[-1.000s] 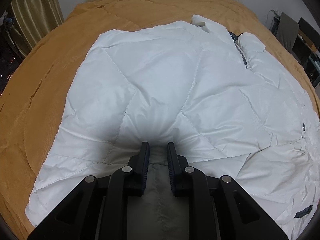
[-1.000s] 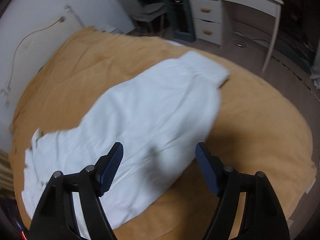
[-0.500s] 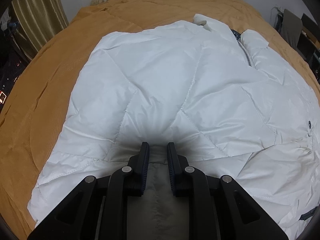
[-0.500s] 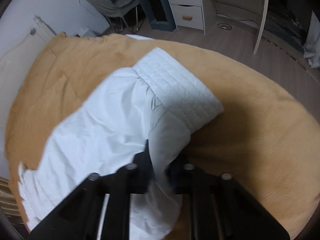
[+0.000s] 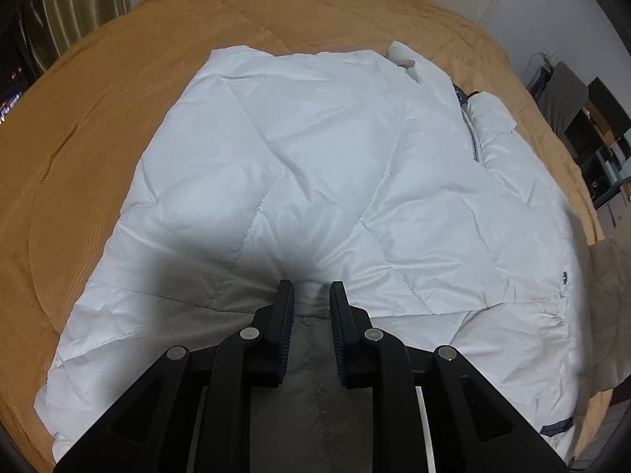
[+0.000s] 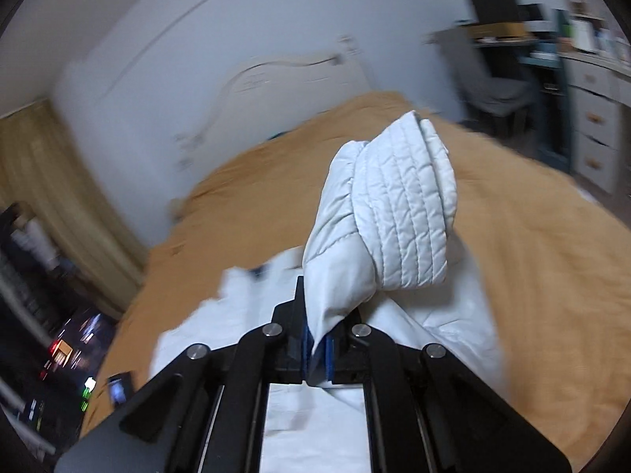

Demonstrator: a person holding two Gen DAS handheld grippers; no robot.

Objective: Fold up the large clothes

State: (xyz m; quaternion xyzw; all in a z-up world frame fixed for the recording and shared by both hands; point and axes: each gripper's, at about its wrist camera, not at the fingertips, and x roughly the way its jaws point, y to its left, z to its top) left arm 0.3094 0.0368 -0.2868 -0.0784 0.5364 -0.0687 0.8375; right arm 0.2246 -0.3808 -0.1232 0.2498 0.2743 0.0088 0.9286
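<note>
Pinching the jacket's sleeve (image 6: 394, 213) in the right claw (image 6: 317, 345), lifting it above the bed (image 6: 532, 276); gripping the jacket (image 5: 315, 157) hem in the left claw (image 5: 311, 295).

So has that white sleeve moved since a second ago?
Yes. The sleeve lay flat on the orange bedspread; now the right claw grips it, lifted clear of the bedspread, its cuff against the headboard wall.

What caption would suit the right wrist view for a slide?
The right claw, shut on the ribbed sleeve cuff of a white quilted jacket, holds it raised above a mustard bedspread.
</note>
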